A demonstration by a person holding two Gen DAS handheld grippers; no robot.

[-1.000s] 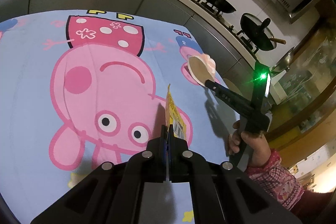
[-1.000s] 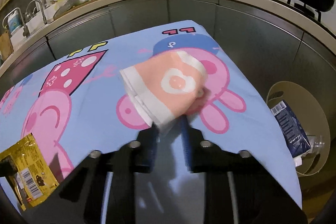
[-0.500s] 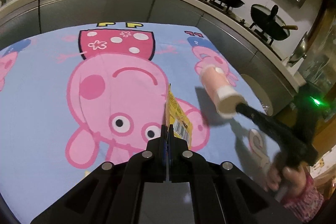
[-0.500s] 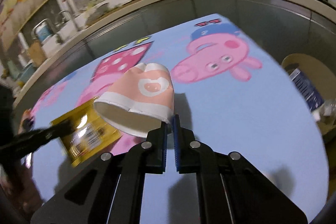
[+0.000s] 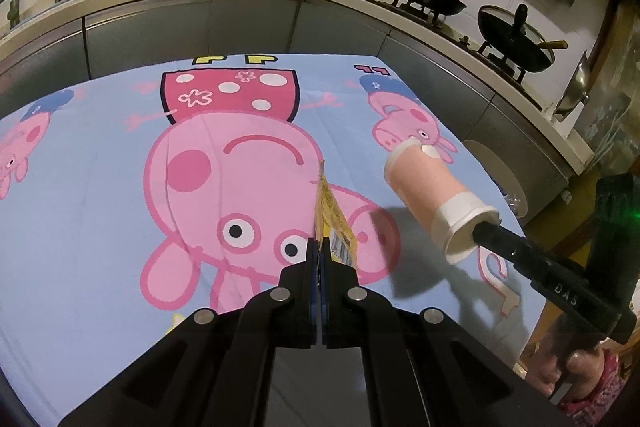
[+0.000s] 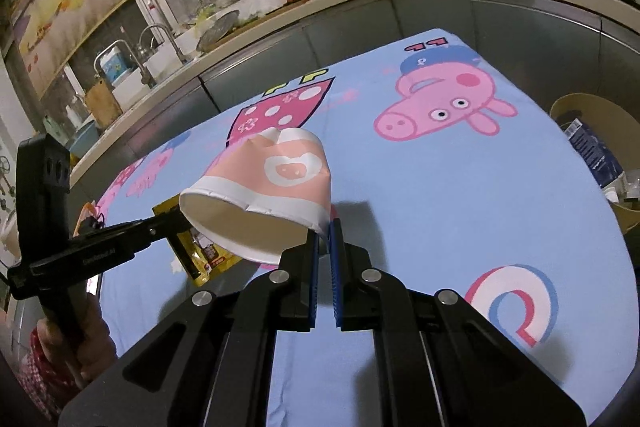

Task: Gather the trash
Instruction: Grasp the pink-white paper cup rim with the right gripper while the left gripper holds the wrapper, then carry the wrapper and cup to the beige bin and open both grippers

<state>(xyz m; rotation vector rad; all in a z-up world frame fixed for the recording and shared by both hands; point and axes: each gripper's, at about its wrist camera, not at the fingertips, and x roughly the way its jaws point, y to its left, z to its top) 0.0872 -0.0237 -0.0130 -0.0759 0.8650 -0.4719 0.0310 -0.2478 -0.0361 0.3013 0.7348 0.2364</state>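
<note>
My left gripper [image 5: 320, 247] is shut on a yellow snack wrapper [image 5: 332, 215], held edge-on above the blue Peppa Pig tablecloth [image 5: 100, 187]. My right gripper [image 6: 325, 227] is shut on the rim of a crumpled pink paper cup [image 6: 272, 183] with a pig face, held in the air over the table. The cup also shows in the left wrist view [image 5: 432, 187], to the right of the wrapper. The wrapper shows in the right wrist view [image 6: 200, 251], partly behind the cup, with the left gripper [image 6: 176, 223] on it.
A round tan bin [image 6: 576, 107] holding a blue box and other trash stands past the table's right edge; it also shows in the left wrist view [image 5: 492, 163]. Grey kitchen cabinets [image 5: 240, 31] ring the table's far side, with woks on a stove [image 5: 432, 3].
My right gripper has swung left with the cup, closer to my left gripper. The left gripper has held the wrapper nearly in place.
</note>
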